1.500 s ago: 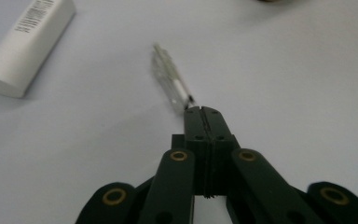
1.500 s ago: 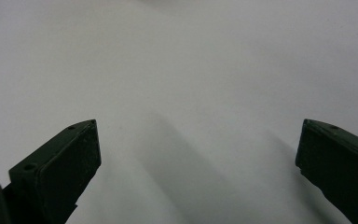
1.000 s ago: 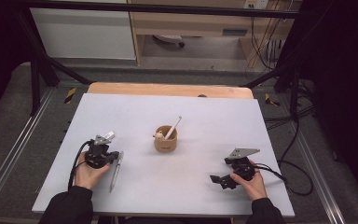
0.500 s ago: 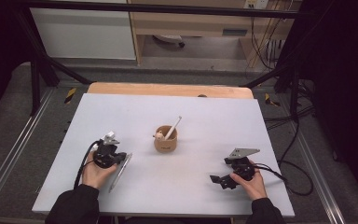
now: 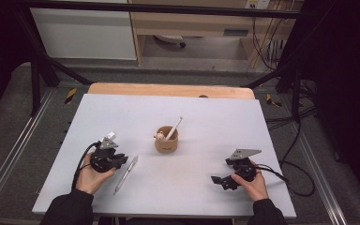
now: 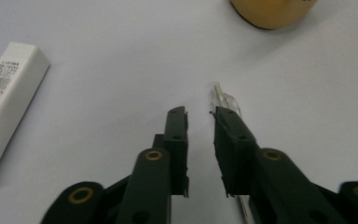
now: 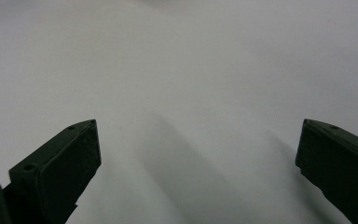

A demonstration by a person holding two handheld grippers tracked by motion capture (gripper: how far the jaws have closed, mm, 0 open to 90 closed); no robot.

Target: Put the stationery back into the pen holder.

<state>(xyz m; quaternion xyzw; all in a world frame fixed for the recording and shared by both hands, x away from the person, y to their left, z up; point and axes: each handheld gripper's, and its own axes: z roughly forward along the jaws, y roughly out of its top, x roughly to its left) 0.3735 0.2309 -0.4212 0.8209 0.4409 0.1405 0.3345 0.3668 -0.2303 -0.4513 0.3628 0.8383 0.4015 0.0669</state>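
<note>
Left tool has shifted right since the earlier frame, jaws just opening, now beside the pen on the bench. Right tool sits wide open, empty. Cup holds another pen, well apart.

Left gripper view: jaws narrowly parted, nothing between; pen lies under the right jaw. Recentre before closing. White box sits left, open room ahead.

Right gripper view: bare bench.

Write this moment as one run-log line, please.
left gripper: jaws just opened, slim silvery pen beside them on table | right gripper: open, nothing between | tan round cup: holds white pen
</note>
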